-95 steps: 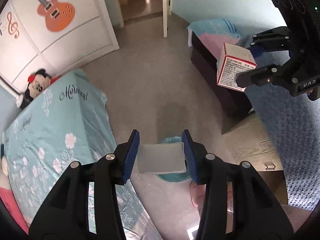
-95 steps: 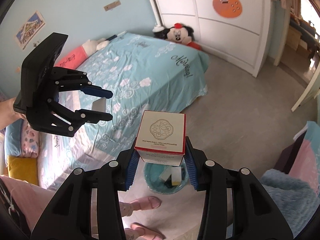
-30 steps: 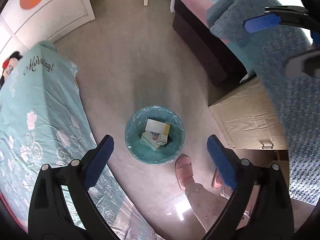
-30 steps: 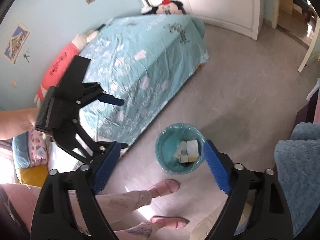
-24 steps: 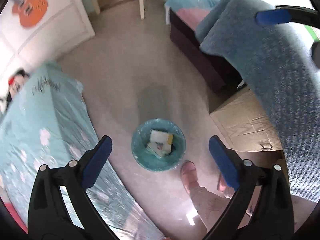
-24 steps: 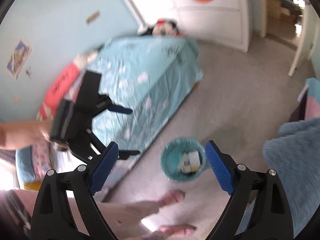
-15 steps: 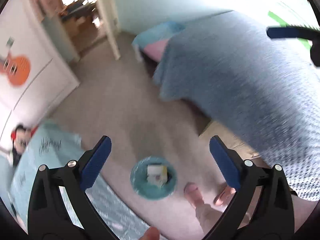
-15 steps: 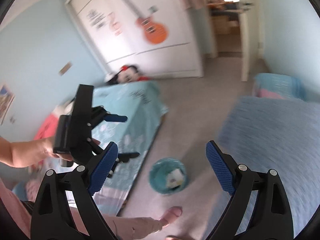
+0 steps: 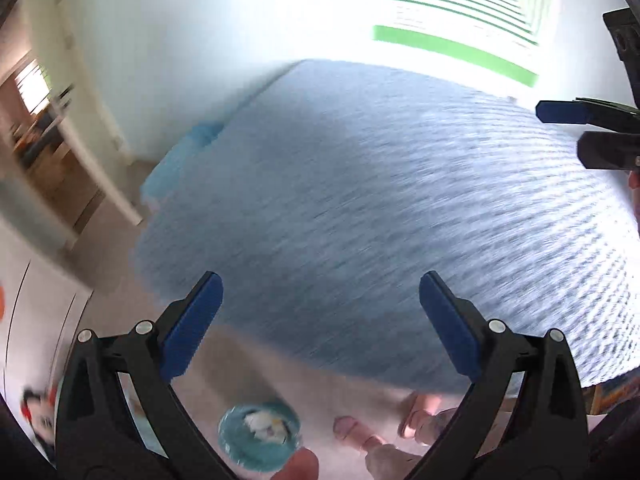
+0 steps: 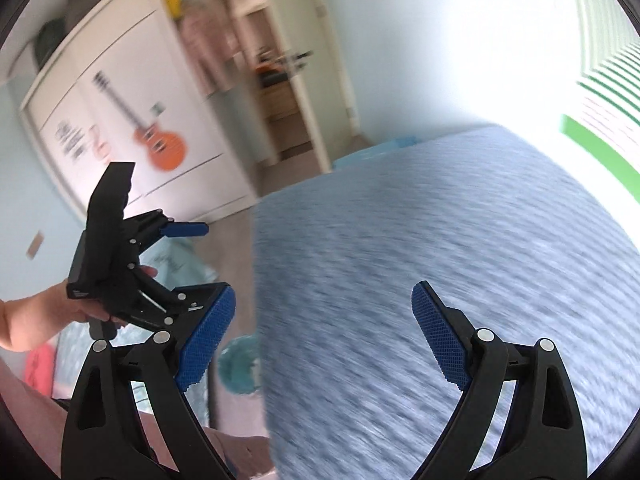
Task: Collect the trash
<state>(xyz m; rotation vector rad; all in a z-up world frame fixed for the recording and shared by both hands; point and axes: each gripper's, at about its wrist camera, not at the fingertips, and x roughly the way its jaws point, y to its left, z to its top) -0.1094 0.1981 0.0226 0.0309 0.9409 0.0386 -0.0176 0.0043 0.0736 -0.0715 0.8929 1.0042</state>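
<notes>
- Holding nothing, your left gripper has its fingers spread wide; so does your right gripper.
- Trash bin sits at 6 o'clock, boxes inside.
- Blue blanket fills 12 o'clock.

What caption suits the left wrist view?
Open left gripper above blurred blue blanket, teal bin with trash below.

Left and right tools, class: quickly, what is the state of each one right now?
Left tool: open, holding nothing.
Right tool: open, holding nothing.
</notes>
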